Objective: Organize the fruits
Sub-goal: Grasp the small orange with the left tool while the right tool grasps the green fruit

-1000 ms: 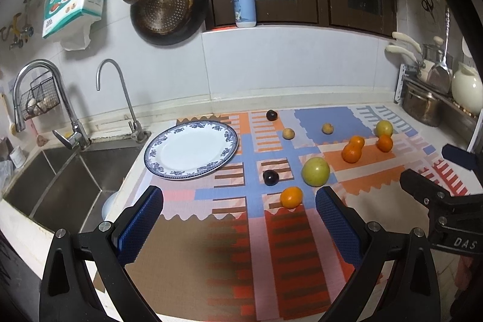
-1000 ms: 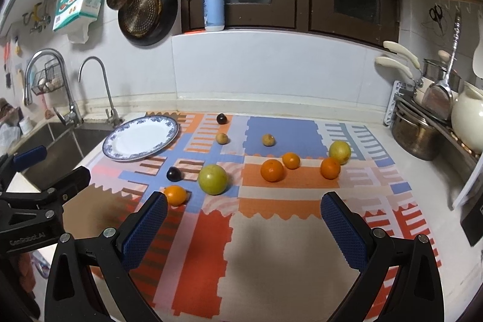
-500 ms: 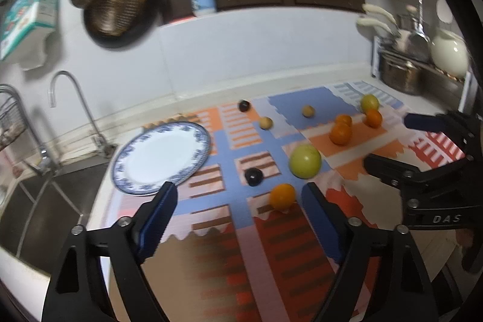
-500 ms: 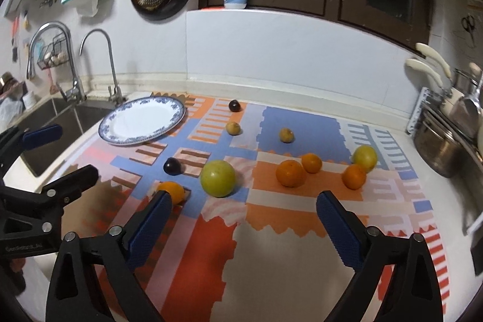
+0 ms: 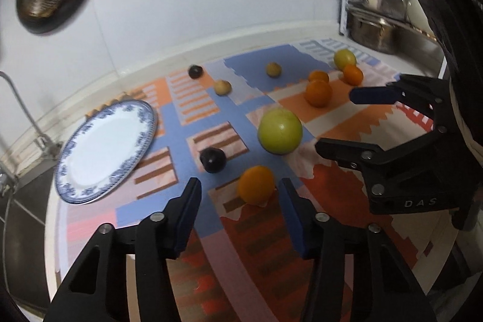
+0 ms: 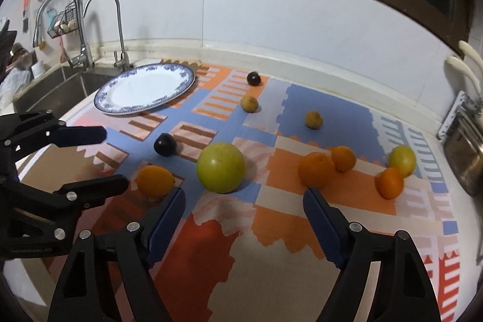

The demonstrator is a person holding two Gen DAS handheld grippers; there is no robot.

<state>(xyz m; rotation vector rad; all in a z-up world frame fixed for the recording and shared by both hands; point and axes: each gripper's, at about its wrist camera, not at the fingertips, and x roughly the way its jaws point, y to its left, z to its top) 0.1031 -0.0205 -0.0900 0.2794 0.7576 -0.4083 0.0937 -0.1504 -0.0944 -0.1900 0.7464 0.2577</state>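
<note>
Fruit lies scattered on a patterned mat. In the left wrist view my left gripper (image 5: 240,190) is closing, and an orange (image 5: 256,184) sits just ahead between its fingertips, untouched by the pads. A dark plum (image 5: 212,159) and a large green apple (image 5: 280,130) lie beyond, with the empty blue-rimmed plate (image 5: 105,147) at left. In the right wrist view my right gripper (image 6: 243,195) is closing with nothing gripped, and the green apple (image 6: 220,166) lies just past its tips. There my left gripper (image 6: 114,158) reaches in beside the orange (image 6: 155,180).
Three oranges (image 6: 316,173) and a yellow fruit (image 6: 402,160) lie at right, two small brown fruits (image 6: 249,103) and another plum (image 6: 253,78) farther back. A sink (image 6: 60,86) with taps (image 6: 117,29) lies left of the plate (image 6: 145,92). A steel pot (image 5: 371,32) stands at right.
Both grippers have come down and forward towards the fruit, and both have narrowed their jaws. The left one has rolled, and the orange now lies between its tips.
</note>
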